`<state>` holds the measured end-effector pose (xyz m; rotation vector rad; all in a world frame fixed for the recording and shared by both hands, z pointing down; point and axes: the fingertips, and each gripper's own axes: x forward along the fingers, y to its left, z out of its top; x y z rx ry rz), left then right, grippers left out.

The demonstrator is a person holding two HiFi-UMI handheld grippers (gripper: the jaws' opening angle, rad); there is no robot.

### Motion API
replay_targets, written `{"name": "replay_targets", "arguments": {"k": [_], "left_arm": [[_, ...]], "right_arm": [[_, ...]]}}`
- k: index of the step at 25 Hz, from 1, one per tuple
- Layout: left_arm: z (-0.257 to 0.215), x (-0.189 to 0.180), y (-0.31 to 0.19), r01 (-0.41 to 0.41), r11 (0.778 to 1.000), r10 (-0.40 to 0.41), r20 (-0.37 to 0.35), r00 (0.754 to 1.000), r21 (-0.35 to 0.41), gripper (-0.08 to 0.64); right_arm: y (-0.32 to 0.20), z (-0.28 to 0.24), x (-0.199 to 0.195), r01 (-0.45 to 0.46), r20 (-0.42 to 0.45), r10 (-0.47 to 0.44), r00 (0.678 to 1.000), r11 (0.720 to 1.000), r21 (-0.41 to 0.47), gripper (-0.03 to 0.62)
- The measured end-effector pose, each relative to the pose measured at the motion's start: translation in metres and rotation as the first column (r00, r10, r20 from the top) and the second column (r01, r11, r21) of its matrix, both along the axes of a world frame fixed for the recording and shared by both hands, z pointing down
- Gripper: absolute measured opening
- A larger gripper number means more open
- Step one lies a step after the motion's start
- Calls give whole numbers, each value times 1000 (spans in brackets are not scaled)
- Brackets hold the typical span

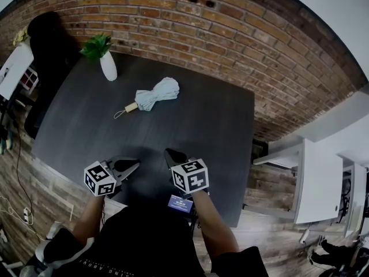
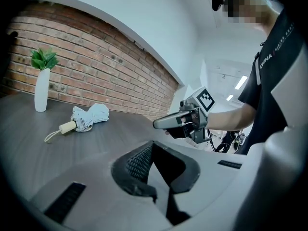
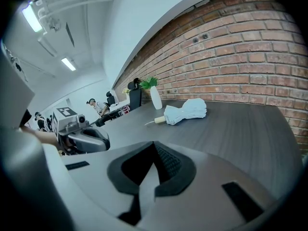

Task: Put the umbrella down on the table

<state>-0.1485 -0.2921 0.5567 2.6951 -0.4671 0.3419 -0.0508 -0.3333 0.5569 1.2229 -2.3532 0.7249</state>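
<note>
A folded pale-blue umbrella [image 1: 156,94] with a beige handle and wrist cord lies on the dark table [image 1: 207,126], toward its far side. It also shows as the umbrella [image 2: 89,117] in the left gripper view and the umbrella [image 3: 185,111] in the right gripper view. My left gripper [image 1: 128,166] is shut and empty near the table's front edge, far from the umbrella. My right gripper [image 1: 172,156] hovers beside it, jaws together with nothing between them. Each gripper sees the other: the right gripper [image 2: 166,123] and the left gripper [image 3: 98,138].
A white vase with a green plant [image 1: 107,64] stands at the table's far left corner, near the brick wall [image 1: 230,33]. A black chair [image 1: 49,45] sits at the left end. White desks [image 1: 317,178] stand to the right.
</note>
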Motion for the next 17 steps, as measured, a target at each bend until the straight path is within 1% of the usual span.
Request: {"name": "replay_targets", "arguments": {"k": [5, 9, 10, 17], "left_arm": [[0, 2, 3, -6, 1000, 6, -34, 999, -27, 3], [-10, 7, 10, -56, 998, 55, -82, 995, -11, 2], [-11, 8, 10, -61, 998, 60, -84, 995, -7, 3], [-2, -1, -3, 5, 1000, -5, -36, 999, -4, 3]], "right_arm": [[0, -1, -1, 4, -2, -4, 1000, 1000, 5, 9], [2, -1, -4, 14, -2, -14, 1000, 1000, 3, 9], [2, -1, -4, 18, -3, -18, 1000, 1000, 3, 9], [3, 0, -10, 33, -17, -33, 999, 999, 3, 9]]}}
